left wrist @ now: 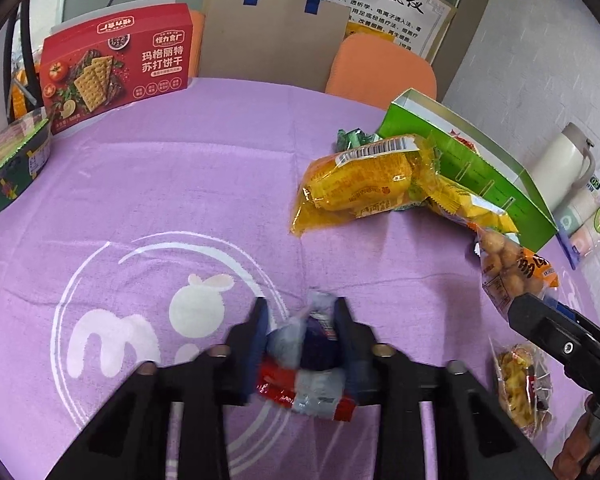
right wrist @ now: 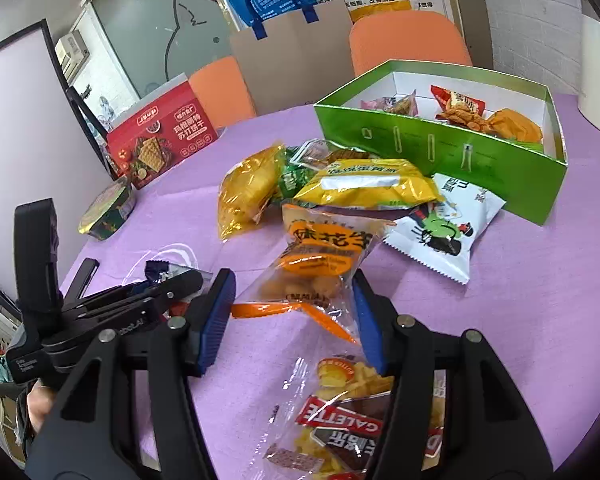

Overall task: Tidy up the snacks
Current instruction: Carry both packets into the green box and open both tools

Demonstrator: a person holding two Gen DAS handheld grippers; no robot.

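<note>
My left gripper [left wrist: 302, 312] is shut on a small blue, white and red snack packet [left wrist: 314, 348] just above the purple cloth. In the right wrist view the left gripper [right wrist: 168, 284] shows at the left with that packet's [right wrist: 162, 270] blue end sticking out. My right gripper [right wrist: 296, 296] is shut on the lower end of a clear peanut bag [right wrist: 320, 248] with an orange label. The bag [left wrist: 508, 272] tilts up off the cloth toward a pile of yellow packets [right wrist: 364, 184]. An open green box [right wrist: 440, 148] behind the pile holds several snacks.
A clear Galette biscuit packet [right wrist: 352, 412] lies under the right gripper. A white packet [right wrist: 448, 232] rests against the green box. A red cracker box [left wrist: 116, 64] and a dark green tin [left wrist: 12, 168] stand at the far left. A thermos [left wrist: 564, 160] is at the right.
</note>
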